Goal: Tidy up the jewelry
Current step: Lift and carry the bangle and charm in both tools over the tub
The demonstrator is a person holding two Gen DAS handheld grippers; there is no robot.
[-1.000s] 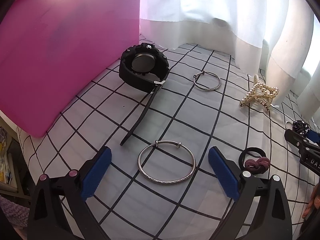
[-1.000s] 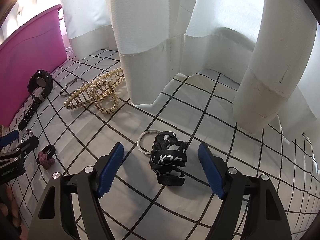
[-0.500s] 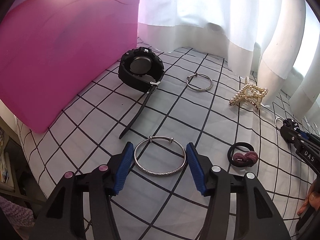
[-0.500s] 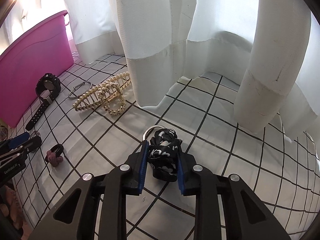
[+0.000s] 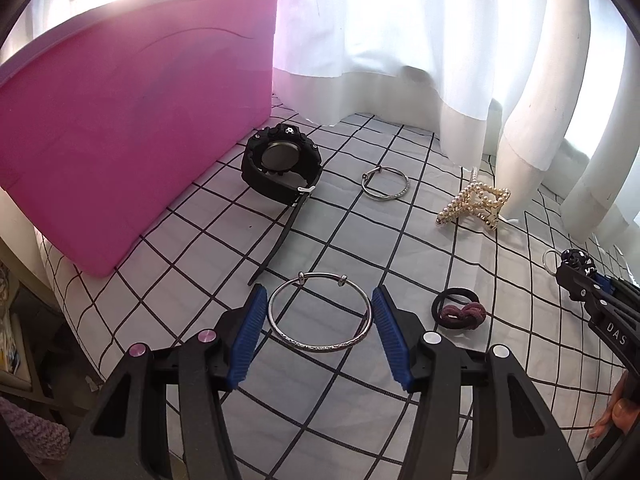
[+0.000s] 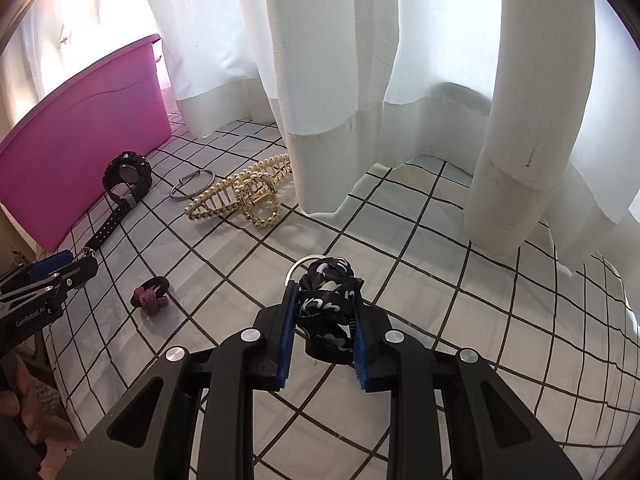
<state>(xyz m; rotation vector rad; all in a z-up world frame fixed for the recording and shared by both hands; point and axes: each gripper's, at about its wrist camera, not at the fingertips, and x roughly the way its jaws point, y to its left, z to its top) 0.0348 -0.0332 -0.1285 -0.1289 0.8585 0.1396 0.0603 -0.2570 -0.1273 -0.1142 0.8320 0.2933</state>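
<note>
My left gripper (image 5: 320, 294) is shut on a large silver bangle (image 5: 320, 346), its blue pads pressing on both sides of the ring, just above the checked cloth (image 5: 360, 240). My right gripper (image 6: 325, 286) is shut on a black and white fabric band (image 6: 326, 308) with a metal ring (image 6: 298, 270) at its far end. A black watch (image 5: 282, 164) lies by the pink bin (image 5: 132, 120). Beyond it lie a smaller silver bangle (image 5: 386, 184), a pearl hair claw (image 5: 476, 204) and a maroon hair tie (image 5: 460, 312).
White curtains (image 6: 340, 80) hang down onto the cloth at the back and right. The pink bin (image 6: 80, 140) stands at the left with its rim above the jewelry. The cloth's left edge drops off beside the bin. A person's fingers (image 5: 616, 412) show at the far right.
Both grippers went from wide open to shut, the left on the large bangle, the right on the fabric band. Both have since risen a little with their loads.
</note>
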